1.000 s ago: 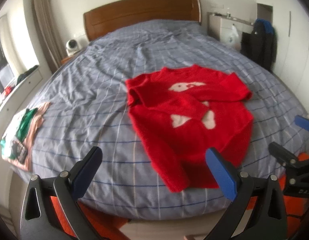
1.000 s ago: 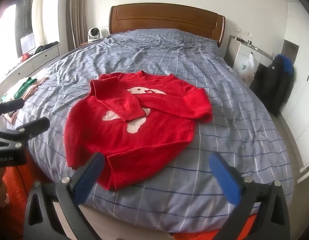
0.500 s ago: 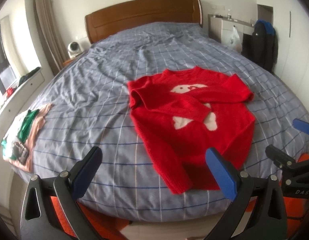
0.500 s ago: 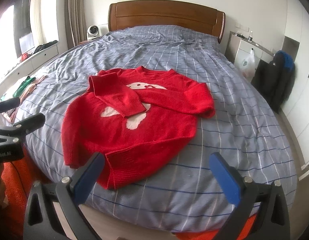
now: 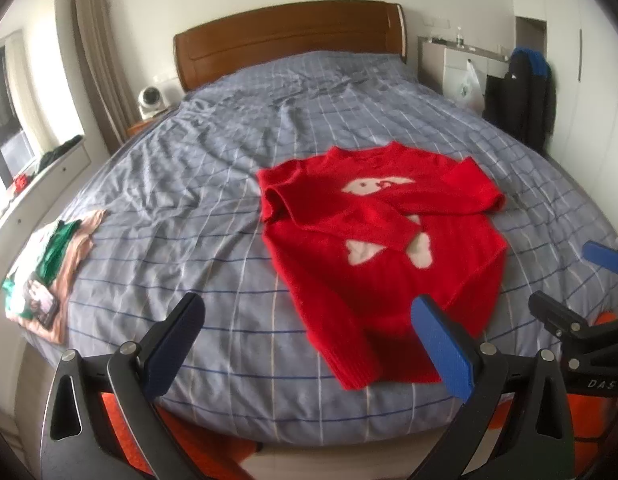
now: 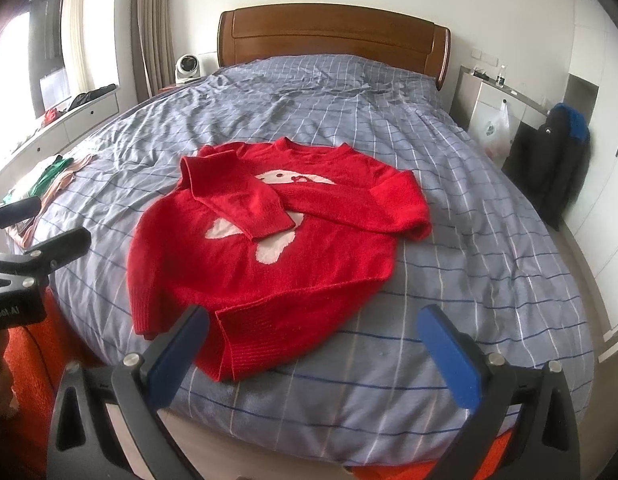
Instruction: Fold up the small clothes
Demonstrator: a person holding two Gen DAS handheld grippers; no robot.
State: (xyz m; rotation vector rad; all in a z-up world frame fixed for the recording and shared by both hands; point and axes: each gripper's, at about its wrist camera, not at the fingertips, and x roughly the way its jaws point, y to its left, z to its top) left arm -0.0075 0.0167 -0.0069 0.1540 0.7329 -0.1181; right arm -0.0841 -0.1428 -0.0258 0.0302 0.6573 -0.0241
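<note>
Both sleeves of the red knitted sweater point(image 6: 265, 248) lay crossed over its chest on the blue checked bed point(image 6: 449, 208). We had drawn back the left hand-held gripper point(image 5: 305, 344) and right hand-held gripper point(image 6: 313, 348), jaws apart and empty; we judged the hem fold next.

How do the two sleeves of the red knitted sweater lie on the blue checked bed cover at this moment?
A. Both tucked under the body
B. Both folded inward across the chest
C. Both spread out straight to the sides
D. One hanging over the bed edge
B: on the red knitted sweater both sleeves lie folded across the front, partly covering the white figure, on the blue checked bed cover.
</note>
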